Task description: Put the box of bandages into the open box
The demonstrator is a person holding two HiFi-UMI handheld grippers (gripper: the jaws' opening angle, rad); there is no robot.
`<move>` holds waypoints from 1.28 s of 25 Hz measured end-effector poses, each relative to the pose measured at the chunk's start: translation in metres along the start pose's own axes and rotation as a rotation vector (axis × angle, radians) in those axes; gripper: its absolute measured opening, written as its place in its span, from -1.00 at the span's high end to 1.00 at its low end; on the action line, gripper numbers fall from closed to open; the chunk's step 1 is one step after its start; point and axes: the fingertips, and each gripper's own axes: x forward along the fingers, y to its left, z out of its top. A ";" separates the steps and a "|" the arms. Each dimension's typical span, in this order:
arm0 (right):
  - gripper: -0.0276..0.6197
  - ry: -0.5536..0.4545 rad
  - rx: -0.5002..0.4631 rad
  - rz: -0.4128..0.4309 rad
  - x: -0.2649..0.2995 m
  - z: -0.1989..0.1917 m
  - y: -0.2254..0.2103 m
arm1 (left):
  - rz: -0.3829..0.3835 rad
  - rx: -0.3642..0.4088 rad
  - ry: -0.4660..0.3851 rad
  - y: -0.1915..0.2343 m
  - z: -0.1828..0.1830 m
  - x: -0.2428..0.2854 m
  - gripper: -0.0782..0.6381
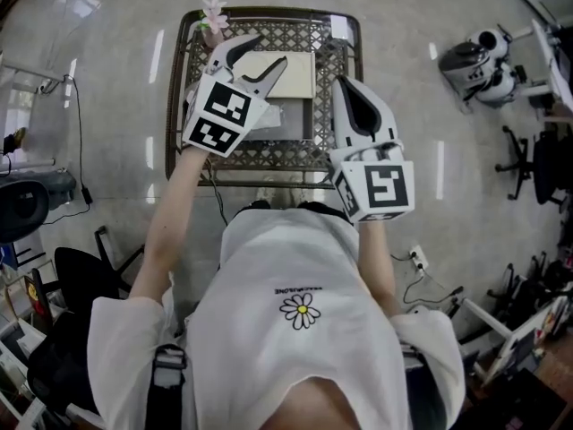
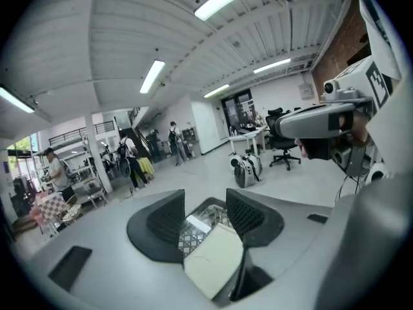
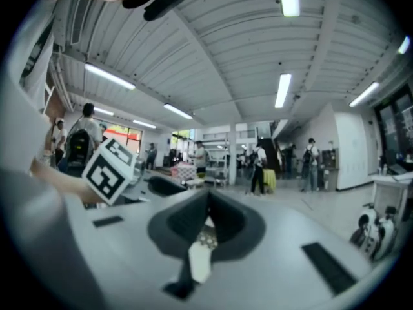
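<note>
No separate bandage box is distinguishable. A cream box (image 1: 291,77) lies far on the lattice table (image 1: 336,52). Left gripper (image 1: 271,49) is raised with jaws wide and empty. Right gripper (image 1: 347,88) is closed and empty. Judgement: placement is finished or unstarted.

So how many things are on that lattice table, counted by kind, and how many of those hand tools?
grippers: 2, the left gripper and the right gripper
cream box, with a grey part I cannot tell apart from it: 1
pink flower: 1
small white item, too small to name: 1
Total: 5
</note>
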 end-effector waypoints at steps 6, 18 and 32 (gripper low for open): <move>0.82 -0.059 -0.049 0.002 0.001 0.019 0.008 | 0.193 -0.002 -0.222 0.014 0.040 -0.046 0.28; 0.82 -0.013 0.005 0.013 0.003 -0.009 0.018 | 0.479 -0.307 -0.400 0.017 0.018 -0.117 0.70; 0.82 -0.033 0.037 -0.003 -0.004 -0.022 0.021 | 0.472 -0.320 -0.377 -0.012 -0.001 -0.124 0.72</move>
